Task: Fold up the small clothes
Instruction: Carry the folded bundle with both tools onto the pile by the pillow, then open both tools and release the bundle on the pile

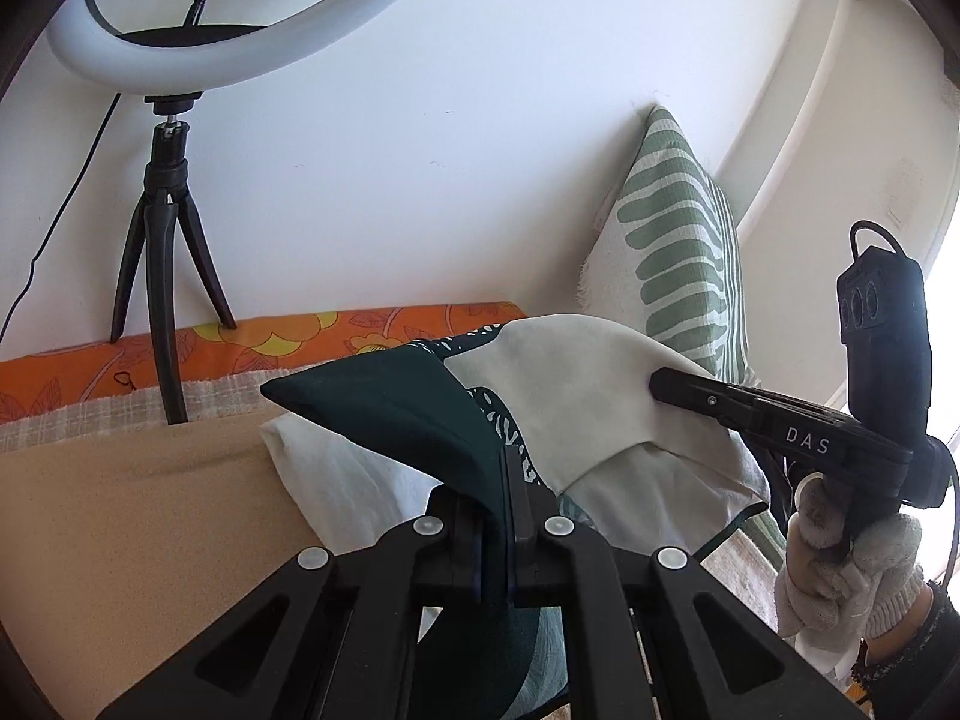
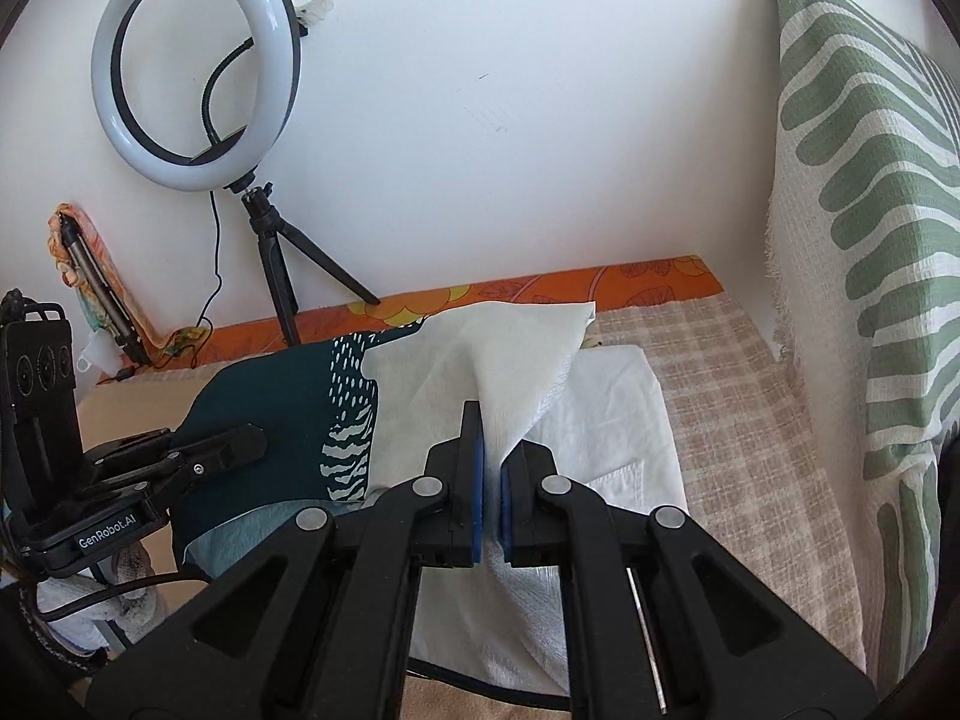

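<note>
At the lower centre of the left wrist view we see the left gripper (image 1: 503,498) with its 2 jaws pressed together on the dark teal part of the garment (image 1: 396,414), which rises from them toward mid-frame. At mid-right of that view the right gripper (image 1: 660,385), marked "DAS" on its side, reaches into the pale part of the same cloth. In the right wrist view, lower centre, we find the right gripper (image 2: 491,450) closed on the cream part of the garment (image 2: 480,348), the fabric pinched between its blue pads (image 2: 477,480). At the lower left of this frame the left gripper (image 2: 258,441) bears the label "GenRobot.AI" and lies against the teal portion. The garment is held raised above a white cloth (image 2: 606,414) spread on a beige checked cover (image 2: 738,420). A ring light (image 2: 198,63) on a tripod (image 2: 282,276) stands at upper left; a green-striped cushion (image 2: 864,192) fills the right edge.
</note>
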Tool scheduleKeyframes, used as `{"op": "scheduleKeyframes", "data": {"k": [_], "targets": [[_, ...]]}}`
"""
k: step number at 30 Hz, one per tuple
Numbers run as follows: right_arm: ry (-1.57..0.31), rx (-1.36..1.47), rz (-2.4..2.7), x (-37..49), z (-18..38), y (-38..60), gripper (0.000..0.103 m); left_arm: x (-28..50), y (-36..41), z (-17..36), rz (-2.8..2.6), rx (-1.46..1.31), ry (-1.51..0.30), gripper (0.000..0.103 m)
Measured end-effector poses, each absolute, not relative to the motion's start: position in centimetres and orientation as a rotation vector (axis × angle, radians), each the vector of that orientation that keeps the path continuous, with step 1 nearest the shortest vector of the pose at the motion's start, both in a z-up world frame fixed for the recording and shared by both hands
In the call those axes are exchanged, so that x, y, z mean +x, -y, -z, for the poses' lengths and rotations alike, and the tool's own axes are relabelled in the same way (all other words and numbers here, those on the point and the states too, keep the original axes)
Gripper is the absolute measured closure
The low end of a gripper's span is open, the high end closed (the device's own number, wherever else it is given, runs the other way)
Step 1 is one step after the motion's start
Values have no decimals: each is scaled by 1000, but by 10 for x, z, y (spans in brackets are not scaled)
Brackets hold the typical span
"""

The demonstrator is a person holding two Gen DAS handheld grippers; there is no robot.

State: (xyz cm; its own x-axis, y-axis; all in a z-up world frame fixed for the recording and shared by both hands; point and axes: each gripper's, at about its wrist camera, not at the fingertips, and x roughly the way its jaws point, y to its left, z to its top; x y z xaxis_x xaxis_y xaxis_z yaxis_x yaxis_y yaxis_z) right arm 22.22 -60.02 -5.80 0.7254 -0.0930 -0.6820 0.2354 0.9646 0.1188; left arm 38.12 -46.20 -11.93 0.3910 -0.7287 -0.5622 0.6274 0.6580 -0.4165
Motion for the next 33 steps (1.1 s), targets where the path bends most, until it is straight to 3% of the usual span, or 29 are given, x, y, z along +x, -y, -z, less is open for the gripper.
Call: {"op": "scheduleKeyframes", "data": {"k": [10, 13, 14, 17, 18, 20, 22, 33], "targets": [[-818, 131, 278, 242, 90, 630, 98, 391, 488, 152, 800, -95, -846, 99], [-829, 70, 358, 242, 98, 632, 97, 384, 489, 154, 785, -37, -847, 73], [-837, 67, 371, 243, 99, 634, 93, 381, 489, 153, 777, -15, -839, 65], [-837, 86, 400, 241, 99, 638, 67, 373, 484, 149, 782, 16, -818, 58], [-829, 90, 401, 240, 98, 638, 63, 372, 483, 147, 778, 16, -821, 47], [-821, 104, 399, 238, 94, 637, 60, 369, 479, 142, 785, 10, -819, 37], [-815, 118, 400, 237, 92, 635, 55, 365, 478, 137, 784, 23, -810, 37], [-769, 129, 388, 215, 72, 613, 55, 334, 468, 108, 790, 46, -751, 32]]}}
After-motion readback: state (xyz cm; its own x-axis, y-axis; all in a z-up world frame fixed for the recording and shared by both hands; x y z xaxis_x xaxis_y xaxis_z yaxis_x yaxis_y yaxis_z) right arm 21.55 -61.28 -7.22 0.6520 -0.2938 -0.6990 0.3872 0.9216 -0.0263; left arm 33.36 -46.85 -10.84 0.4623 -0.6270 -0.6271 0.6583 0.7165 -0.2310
